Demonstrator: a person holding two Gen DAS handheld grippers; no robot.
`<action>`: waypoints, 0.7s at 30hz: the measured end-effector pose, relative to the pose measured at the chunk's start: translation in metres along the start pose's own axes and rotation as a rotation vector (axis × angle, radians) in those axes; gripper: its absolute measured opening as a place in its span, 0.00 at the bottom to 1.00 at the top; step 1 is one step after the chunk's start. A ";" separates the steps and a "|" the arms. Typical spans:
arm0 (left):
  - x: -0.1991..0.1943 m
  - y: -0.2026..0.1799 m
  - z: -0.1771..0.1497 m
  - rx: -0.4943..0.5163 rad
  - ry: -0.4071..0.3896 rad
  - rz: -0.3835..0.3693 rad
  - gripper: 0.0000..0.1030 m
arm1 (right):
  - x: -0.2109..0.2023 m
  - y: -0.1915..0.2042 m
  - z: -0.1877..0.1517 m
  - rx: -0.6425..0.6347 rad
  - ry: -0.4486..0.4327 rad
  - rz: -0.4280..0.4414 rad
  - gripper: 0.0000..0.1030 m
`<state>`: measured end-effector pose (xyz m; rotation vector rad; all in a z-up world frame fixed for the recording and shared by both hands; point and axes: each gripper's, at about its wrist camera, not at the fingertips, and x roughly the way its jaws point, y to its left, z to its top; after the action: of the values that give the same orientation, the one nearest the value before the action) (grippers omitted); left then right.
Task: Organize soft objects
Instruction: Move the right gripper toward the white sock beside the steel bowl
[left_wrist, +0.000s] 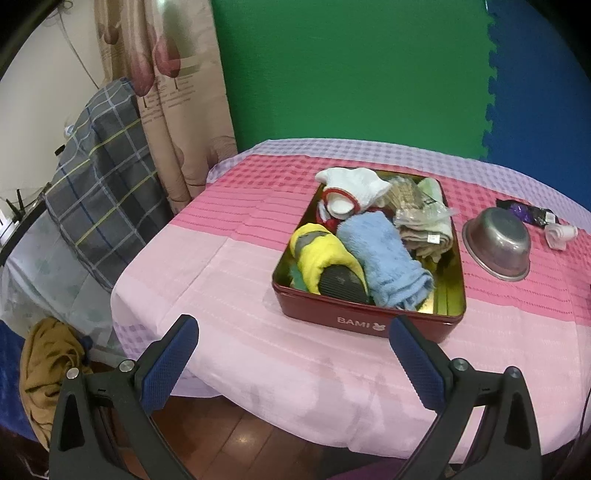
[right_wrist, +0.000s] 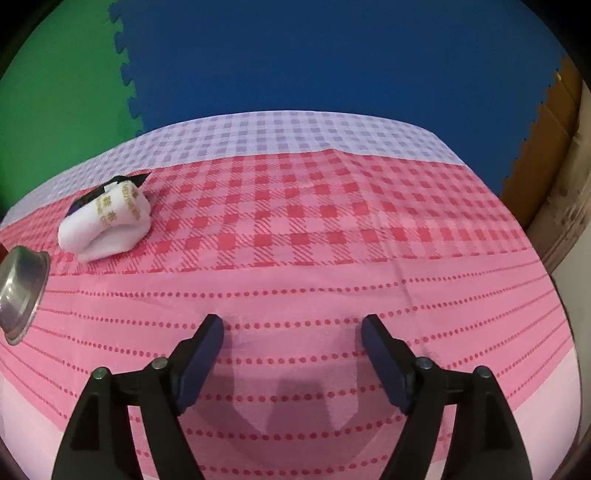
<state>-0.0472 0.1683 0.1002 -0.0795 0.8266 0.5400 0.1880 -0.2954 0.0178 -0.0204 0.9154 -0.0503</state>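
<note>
Fingers of our left gripper (left_wrist: 293, 334) stand wide apart and hold nothing, hanging above the near edge of the pink tablecloth (left_wrist: 229, 295). Just ahead and slightly right sits one red tin (left_wrist: 365, 321), lettered "BAMI" beside a small rabbit mark. Inside it we count a yellow slipper (left_wrist: 321, 258), a blue towel (left_wrist: 384, 258), a white sock (left_wrist: 354, 184) and a bundle of beige cloths (left_wrist: 421, 218) (wrapped in clear plastic, its label too small to read). Farther right lies one steel bowl (left_wrist: 496, 242), tipped over.

Our right gripper (right_wrist: 291, 341) is equally spread and empty, low over the cloth. Well ahead to its left rests one white rolled cloth (right_wrist: 107, 225) with gold printed characters we cannot make out, touching a dark packet (right_wrist: 129, 181) behind it.
</note>
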 end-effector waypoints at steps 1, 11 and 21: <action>-0.001 -0.002 0.000 0.005 0.002 -0.001 0.99 | 0.000 -0.001 0.001 0.000 0.000 -0.001 0.77; -0.007 -0.034 0.000 0.080 0.002 -0.017 0.99 | 0.002 -0.004 0.001 0.010 0.004 0.013 0.79; -0.016 -0.095 0.008 0.204 0.009 -0.120 0.99 | -0.001 -0.001 0.000 0.011 0.003 -0.003 0.79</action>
<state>-0.0042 0.0817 0.1042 0.0553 0.8753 0.3407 0.1871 -0.2959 0.0184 -0.0118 0.9180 -0.0577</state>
